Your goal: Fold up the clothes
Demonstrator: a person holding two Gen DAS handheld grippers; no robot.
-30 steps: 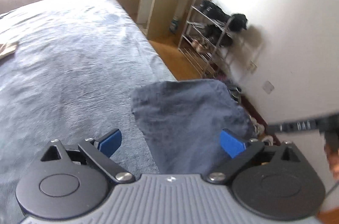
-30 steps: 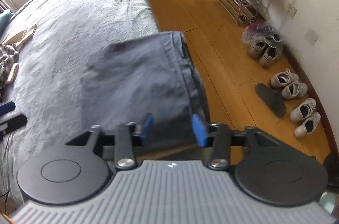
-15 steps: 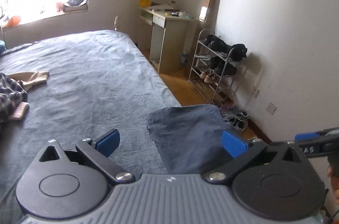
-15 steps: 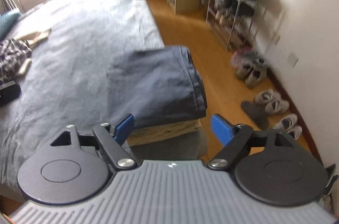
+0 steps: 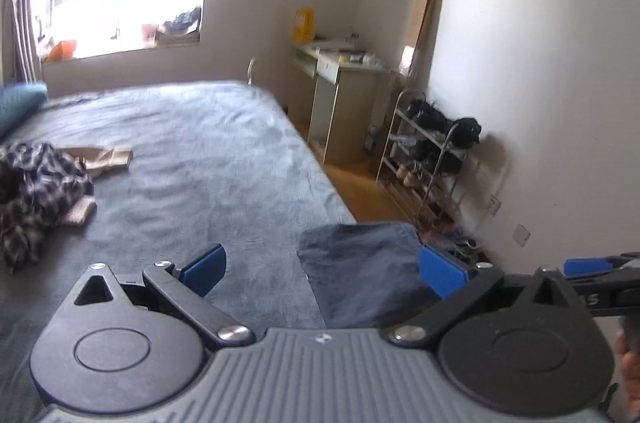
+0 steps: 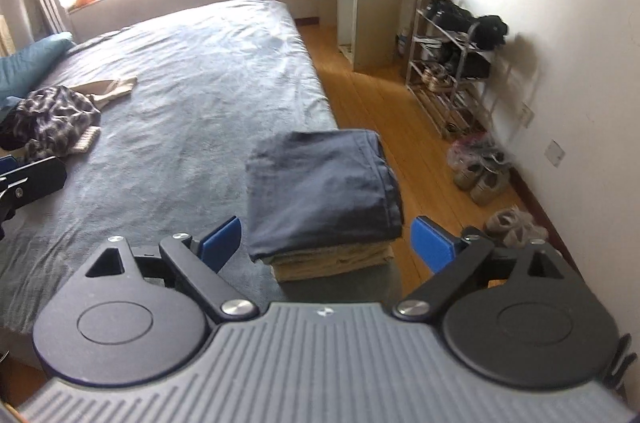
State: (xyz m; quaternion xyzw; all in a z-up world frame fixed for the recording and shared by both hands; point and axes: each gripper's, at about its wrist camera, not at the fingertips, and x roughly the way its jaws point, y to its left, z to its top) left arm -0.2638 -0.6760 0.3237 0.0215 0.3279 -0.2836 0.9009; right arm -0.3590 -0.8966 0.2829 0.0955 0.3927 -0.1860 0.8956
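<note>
- Left wrist view: left gripper with blue-padded fingers spread wide, nothing between them. Folded dark navy garment lies just beyond and toward the right finger, at the near corner of the grey-blue bed cover. Not touched.
- Far out past the left finger: crumpled black-and-white checked garment and a flat tan piece of clothing, both unfolded. Image is soft there; a small knitted item beside the heap cannot be identified.
- Right wrist view: right gripper has just been opening; its jaws now stand wide and empty. Navy garment sits ahead, between the finger lines but clear of both pads, stacked on a folded tan garment.
- Judgement: two pieces folded and stacked; this fold looks released and finished. Checked garment and tan piece remain, well off beyond the left finger.
</note>
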